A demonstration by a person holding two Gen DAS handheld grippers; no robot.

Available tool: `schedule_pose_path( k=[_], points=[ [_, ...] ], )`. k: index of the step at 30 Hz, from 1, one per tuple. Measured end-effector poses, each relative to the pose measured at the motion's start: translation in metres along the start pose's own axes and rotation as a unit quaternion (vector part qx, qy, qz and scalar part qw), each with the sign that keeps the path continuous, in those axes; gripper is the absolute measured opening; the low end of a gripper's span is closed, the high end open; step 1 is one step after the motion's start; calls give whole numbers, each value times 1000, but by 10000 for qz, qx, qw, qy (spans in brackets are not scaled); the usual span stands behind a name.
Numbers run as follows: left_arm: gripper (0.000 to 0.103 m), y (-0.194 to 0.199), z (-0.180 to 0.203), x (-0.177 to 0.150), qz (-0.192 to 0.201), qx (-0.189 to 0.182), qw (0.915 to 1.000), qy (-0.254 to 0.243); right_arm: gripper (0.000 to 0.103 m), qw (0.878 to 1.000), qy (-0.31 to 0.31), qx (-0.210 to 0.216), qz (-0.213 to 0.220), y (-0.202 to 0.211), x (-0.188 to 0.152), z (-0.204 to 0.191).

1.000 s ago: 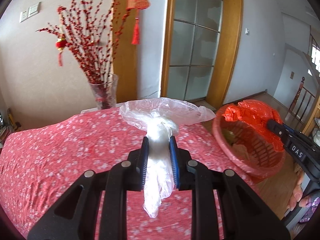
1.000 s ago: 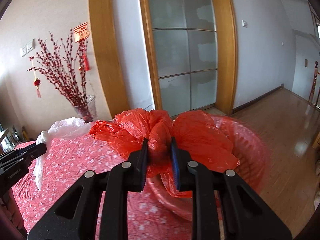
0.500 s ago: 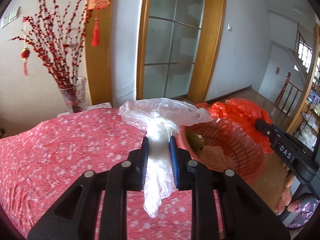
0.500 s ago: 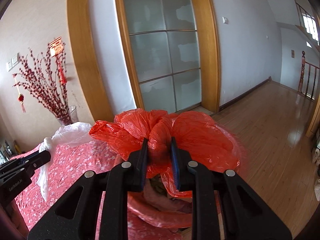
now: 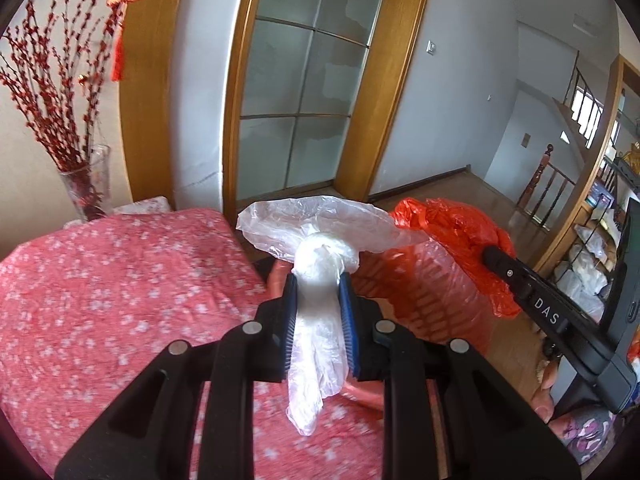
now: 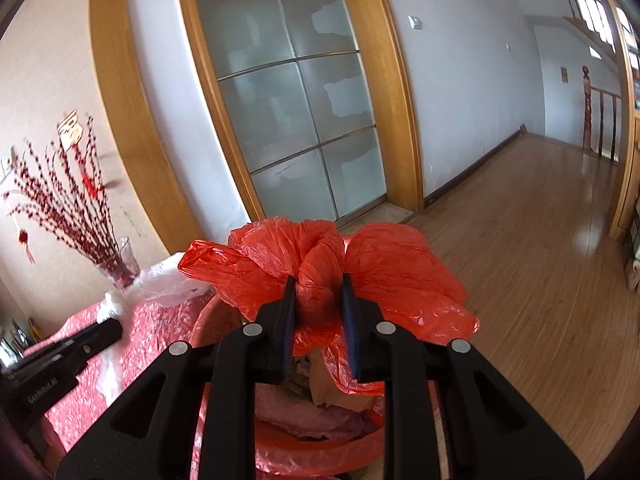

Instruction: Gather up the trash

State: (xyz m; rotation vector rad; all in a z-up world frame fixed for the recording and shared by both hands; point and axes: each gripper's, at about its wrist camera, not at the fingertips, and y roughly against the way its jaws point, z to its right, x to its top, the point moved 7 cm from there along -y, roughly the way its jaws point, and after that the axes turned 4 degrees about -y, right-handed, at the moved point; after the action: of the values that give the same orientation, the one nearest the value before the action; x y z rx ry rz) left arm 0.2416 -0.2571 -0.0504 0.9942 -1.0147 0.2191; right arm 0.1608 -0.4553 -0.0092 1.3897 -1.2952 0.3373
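Left gripper clamps clear bag; right gripper clamps red bag.

Glass vase of red berry branches at far left, frosted-glass sliding door with wooden frame top centre, glossy wooden floor right.

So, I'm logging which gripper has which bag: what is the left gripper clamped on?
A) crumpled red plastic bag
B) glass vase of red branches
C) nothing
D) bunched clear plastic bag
D: the left gripper is shut on the bunched clear plastic bag; the right gripper pinches the crumpled red plastic bag.
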Motion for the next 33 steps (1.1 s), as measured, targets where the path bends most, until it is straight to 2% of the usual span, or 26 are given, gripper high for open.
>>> schedule_pose_path(
  k=[6, 8, 9, 11, 12, 18, 19, 20, 23, 26, 30, 31, 33],
  points=[
    [23, -26, 16, 5, -131, -289, 9994, 134, 22, 9993, -351, 115, -63, -9, 7, 13],
    [25, -37, 22, 4, -207, -351, 9991, 115, 26, 9991, -372, 192, -49, -10, 10, 14],
    [27, -41, 23, 3, -239, -345, 9991, 110, 28, 9991, -364, 217, -46, -11, 11, 14],
    [34, -48, 24, -1, -313, -377, 9987, 129, 41, 9992, -321, 253, -51, -12, 12, 14],
    [38, -50, 24, -2, -338, -372, 9986, 140, 44, 9993, -287, 251, -49, -12, 12, 14],
    [43, -45, 7, -16, -410, -234, 9984, 300, 53, 9996, -210, 156, -52, -2, 3, 19],
    [44, -42, 3, -17, -405, -195, 9985, 313, 59, 9998, -170, 129, -31, 1, 3, 18],
    [46, -37, -2, -20, -391, -128, 9986, 317, 68, 9999, -79, 73, 34, 7, 1, 17],
    [52, -12, -16, -26, -211, 199, 9993, 236, 83, 9994, 215, -70, 262, 28, -1, 11],
    [63, 20, -28, -31, 37, 566, 9983, 113, 96, 9977, 471, -190, 450, 52, -6, 1],
    [79, 67, -40, -40, 399, 1131, 9927, -93, 99, 9934, 751, -557, 659, 83, -17, -14],
    [85, 84, -44, -45, 568, 1398, 9884, -171, 100, 9912, 854, -726, 702, 93, -21, -19],
    [89, 105, -49, -51, 764, 1716, 9819, -248, 100, 9883, 1018, -850, 749, 105, -29, -28]
  ],
)
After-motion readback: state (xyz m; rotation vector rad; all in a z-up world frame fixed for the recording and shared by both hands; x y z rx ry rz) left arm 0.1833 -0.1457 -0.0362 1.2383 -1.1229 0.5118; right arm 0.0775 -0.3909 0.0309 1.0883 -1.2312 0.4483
